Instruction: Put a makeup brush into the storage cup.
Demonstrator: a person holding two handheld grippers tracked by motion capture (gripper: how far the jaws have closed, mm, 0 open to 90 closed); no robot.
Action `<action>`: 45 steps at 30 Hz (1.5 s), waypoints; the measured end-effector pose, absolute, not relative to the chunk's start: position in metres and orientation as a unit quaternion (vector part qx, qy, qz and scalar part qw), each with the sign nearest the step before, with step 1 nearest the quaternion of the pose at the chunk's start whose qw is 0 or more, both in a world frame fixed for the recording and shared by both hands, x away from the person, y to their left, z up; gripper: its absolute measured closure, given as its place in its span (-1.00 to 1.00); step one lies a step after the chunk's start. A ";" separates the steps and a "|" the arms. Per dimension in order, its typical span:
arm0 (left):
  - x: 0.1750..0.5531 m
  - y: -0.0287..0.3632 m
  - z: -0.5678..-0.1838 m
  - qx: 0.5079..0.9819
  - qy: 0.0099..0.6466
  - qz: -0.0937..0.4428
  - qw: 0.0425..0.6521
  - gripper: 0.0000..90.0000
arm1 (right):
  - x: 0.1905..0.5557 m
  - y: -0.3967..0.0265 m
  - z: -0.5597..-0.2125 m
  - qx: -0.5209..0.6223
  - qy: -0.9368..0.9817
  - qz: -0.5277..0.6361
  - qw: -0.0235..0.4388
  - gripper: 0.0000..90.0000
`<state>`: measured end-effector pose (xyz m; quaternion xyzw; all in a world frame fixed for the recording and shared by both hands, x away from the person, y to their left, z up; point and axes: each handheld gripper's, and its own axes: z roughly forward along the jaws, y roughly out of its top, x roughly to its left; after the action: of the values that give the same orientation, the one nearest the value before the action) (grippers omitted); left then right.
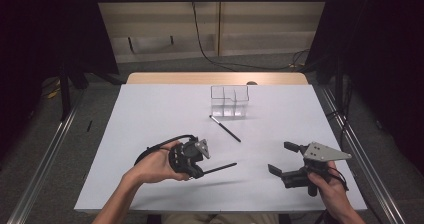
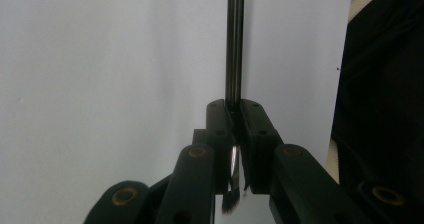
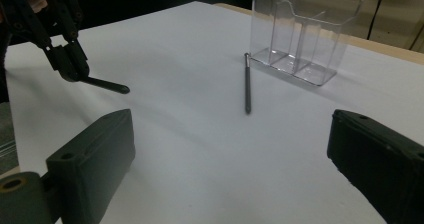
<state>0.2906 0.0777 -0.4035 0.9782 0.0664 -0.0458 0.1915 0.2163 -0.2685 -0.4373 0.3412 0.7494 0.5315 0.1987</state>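
Left tongs [image 1: 200, 173]: clamping a thin dark pen [image 1: 220, 168] by one end, the jaws pressing tight on its shaft; the pen is sticking out level, pointing toward the middle of the worktop [image 1: 150, 114] and casting a shadow on the surface below it. In the left gripper view the shaft [image 2: 234, 44] is running straight up from between the closed jaws.
Left hand [image 1: 155, 165]: gripping the body of the tool at the near left of the worktop.
Right tongs [image 1: 285, 159]: standing wide open with nothing between the jaws, hovering at the near right of the worktop, held by the right hand [image 1: 330, 186]. In the right gripper view the two black jaws are framing bare white surface.
Second pen [image 1: 225, 128]: lying flat and slanted on the worktop, just in front of the container, one end near its front wall; whether it is touching cannot be told.
Container [image 1: 229, 101]: a clear plastic organiser standing upright toward the far middle of the worktop, divided by see-through walls into several compartments.
Container contents: every compartment is showing through to the worktop; no pen is sitting inside it [image 3: 305, 34].
Held pen against container: well apart, the pen being nearer the person.
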 end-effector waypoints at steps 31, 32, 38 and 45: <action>0.286 0.074 -0.403 0.980 0.047 -0.048 0.187 0.87 | 0.241 -0.196 -0.417 0.219 0.852 0.467 0.084 -0.89; 0.286 0.074 -0.403 0.980 0.047 -0.048 0.187 0.87 | 0.242 -0.194 -0.416 0.216 0.855 0.464 0.080 -0.89; 0.286 0.074 -0.403 0.980 0.046 -0.047 0.185 0.87 | 0.250 -0.187 -0.413 0.201 0.872 0.441 0.060 -0.89; 0.286 0.074 -0.403 0.981 0.045 -0.048 0.180 0.86 | 0.257 -0.180 -0.407 0.174 0.893 0.412 0.040 -0.90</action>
<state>0.2864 0.0738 -0.4030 0.9815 0.0451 -0.0480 0.1799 0.2568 -0.1800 -0.4068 0.1744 0.8933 0.4122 0.0399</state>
